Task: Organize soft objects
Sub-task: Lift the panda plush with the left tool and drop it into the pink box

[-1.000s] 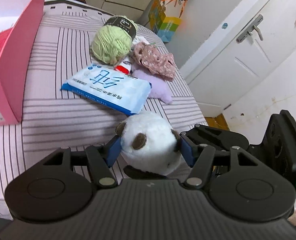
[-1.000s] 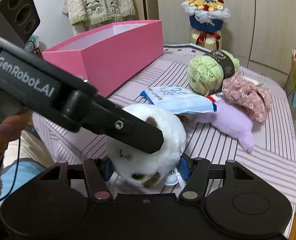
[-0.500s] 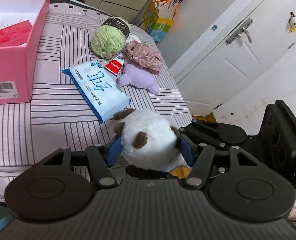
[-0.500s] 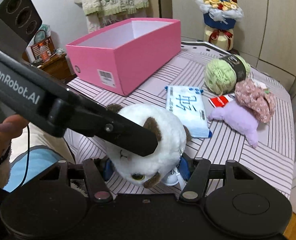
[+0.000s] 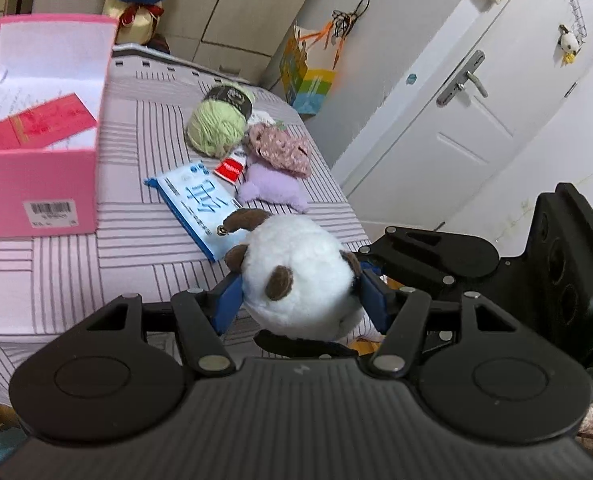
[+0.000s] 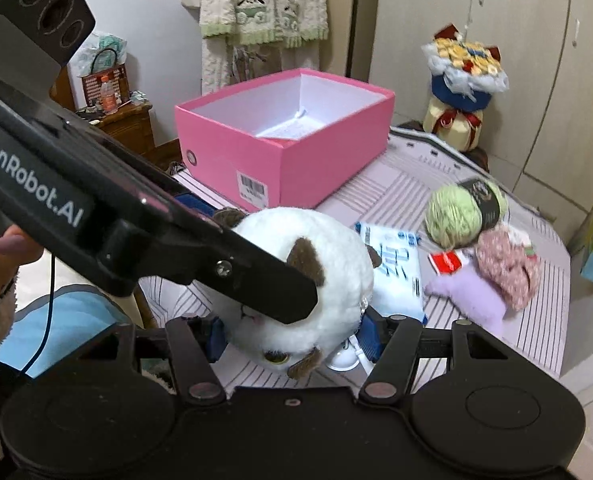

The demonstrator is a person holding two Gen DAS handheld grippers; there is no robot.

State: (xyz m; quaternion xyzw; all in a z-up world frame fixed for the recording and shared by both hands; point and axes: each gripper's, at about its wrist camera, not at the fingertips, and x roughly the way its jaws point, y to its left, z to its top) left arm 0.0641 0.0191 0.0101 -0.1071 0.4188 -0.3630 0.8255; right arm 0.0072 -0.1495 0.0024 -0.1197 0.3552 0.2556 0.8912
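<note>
Your white plush toy (image 5: 300,276) with brown patches is off the bench (image 5: 56,264), pinched from two directions at once. Your left claw (image 5: 298,296) has its blue pads (image 5: 228,300) pressed into the toy's sides, closed down to the width of its body. Your right claw (image 6: 292,332) grips the same toy (image 6: 308,280) the same way, its pads sunk into the fur, with the toy's face turned down toward the camera. In the right wrist view the body of your left claw crosses over the toy from the left and hides part of it.

Just past the toy on the striped bench cover lies a blue-and-white tissue pack (image 5: 198,204), flat and angled. Beyond it a small red packet (image 5: 229,169) sits beside a purple plush (image 5: 272,188), and a pink floral fabric piece (image 5: 282,150) rests against the top of that plush. A ball of green yarn (image 5: 216,128) with a dark label stands behind them, close to the floral piece.

To the left stands the open pink box (image 6: 288,156), a barcode sticker on its near wall. A red card (image 5: 36,124) lies inside it. Between the toy and the box there is only bare striped cover.
</note>
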